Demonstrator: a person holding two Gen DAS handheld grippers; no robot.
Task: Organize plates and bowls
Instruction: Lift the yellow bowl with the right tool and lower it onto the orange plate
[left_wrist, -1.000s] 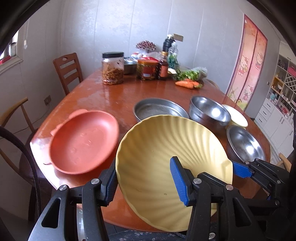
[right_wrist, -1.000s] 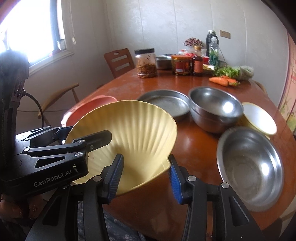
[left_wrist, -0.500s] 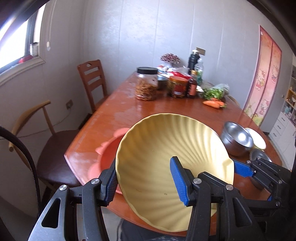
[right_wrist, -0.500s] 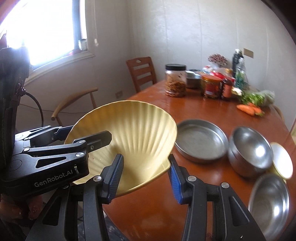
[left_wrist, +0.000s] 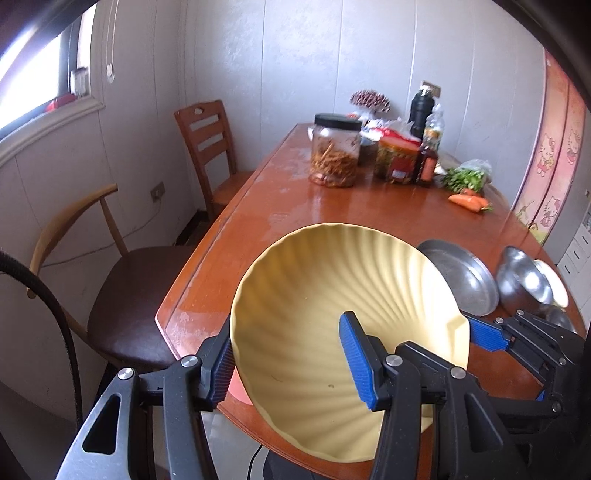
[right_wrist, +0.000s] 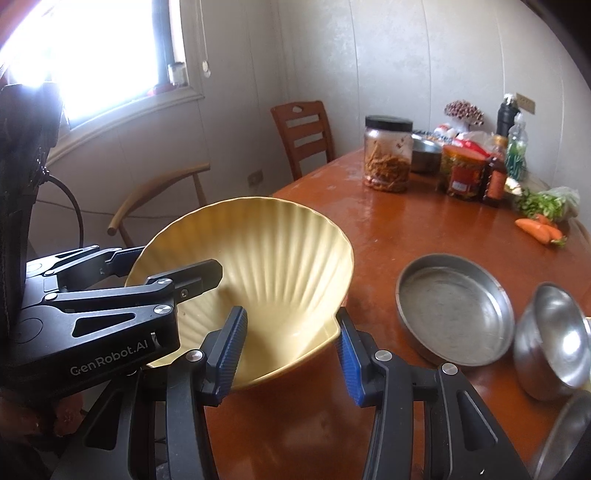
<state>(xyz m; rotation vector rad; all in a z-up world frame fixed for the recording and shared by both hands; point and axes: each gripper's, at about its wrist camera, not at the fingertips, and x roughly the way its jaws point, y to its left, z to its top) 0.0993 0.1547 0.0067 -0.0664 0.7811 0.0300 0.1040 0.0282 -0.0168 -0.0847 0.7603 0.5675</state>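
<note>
Both my grippers carry the yellow shell plate (left_wrist: 332, 325) above the desk (left_wrist: 332, 210) edge.

My left gripper (left_wrist: 286, 363) jaws clamp its left rim, my right gripper (right_wrist: 288, 347) jaws its corner; only the right view shows the whole steel pan (right_wrist: 454, 308).

Left claw (left_wrist: 288, 363), right claw (right_wrist: 290, 350): black frames, ribbed blue pads, silver screws, white "GenRobot.AI" lettering, black cable.

Left tool (left_wrist: 288, 362) tilted downward, jaws clamped across near-left rim of plate (left_wrist: 332, 317). Right tool (right_wrist: 290, 350) tilted downward likewise, jaws clamped across plate's near-right corner. Both tools side by side, plate held between them. Fingertips (right_wrist: 62, 417) visible under left tool.
</note>
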